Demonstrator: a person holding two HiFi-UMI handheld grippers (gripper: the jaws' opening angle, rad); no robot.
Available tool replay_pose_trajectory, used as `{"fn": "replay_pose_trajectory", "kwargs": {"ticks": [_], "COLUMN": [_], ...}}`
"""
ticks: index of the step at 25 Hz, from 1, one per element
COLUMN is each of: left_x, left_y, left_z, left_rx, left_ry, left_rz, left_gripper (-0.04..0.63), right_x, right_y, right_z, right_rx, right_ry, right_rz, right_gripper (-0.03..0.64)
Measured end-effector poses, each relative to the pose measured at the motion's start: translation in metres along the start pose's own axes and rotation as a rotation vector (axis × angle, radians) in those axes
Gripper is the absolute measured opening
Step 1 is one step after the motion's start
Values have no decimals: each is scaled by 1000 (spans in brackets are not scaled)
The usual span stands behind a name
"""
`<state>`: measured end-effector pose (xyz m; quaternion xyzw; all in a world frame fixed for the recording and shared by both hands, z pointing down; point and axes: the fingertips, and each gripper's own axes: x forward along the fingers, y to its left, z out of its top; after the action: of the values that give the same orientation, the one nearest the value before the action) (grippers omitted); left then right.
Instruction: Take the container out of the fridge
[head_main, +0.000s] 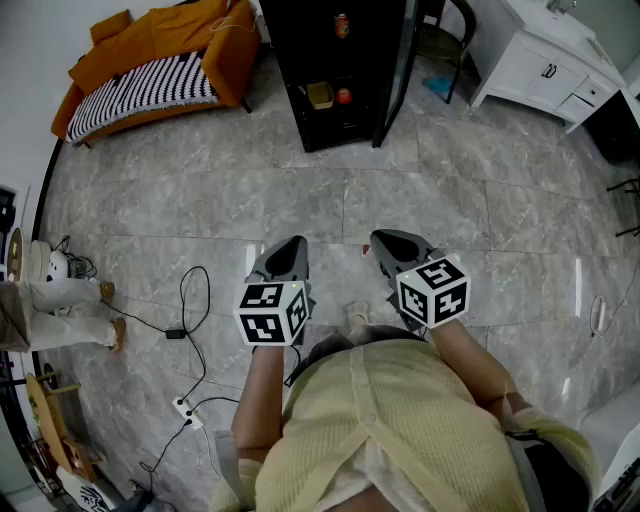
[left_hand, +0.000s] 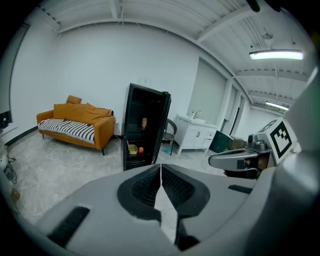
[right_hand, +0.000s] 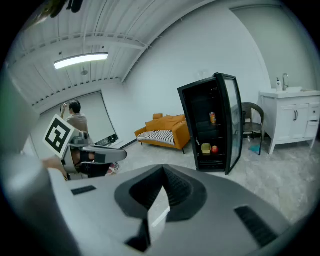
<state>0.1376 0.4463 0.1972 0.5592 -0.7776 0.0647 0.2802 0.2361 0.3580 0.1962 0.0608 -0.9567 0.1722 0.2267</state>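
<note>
The yellow container (head_main: 320, 95) sits on a low shelf of the open black fridge (head_main: 292, 60) at the far side, just beside a red fruit (head_main: 343, 96). Near the person, the left gripper (head_main: 291, 245) and right gripper (head_main: 382, 241) are both clenched and empty, well apart from the fridge.

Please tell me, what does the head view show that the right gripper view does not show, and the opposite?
Only the head view: a power strip with cables on the floor, and the person's yellow top.
Only the right gripper view: the ceiling and its lit lamp.
Both: the open fridge with the yellow container on a lower shelf, the orange sofa and the white cabinet.
</note>
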Motion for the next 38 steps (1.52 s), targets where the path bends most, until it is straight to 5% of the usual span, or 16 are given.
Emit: {"fn": "replay_pose_trajectory", "kwargs": {"ticks": [18,38], "left_x": [28,112], "left_y": [6,96], "left_z": [9,59], "left_rx": [30,83], "left_ry": [38,109], "left_rz": [-11,-216], "left_gripper": [26,26], "right_x": [22,123], "right_y": [-19,-34], "right_z": [8,52], "right_rx": [25,126], "right_ry": [-4,0], "right_rz": [15,-158], "right_gripper": [29,29]}}
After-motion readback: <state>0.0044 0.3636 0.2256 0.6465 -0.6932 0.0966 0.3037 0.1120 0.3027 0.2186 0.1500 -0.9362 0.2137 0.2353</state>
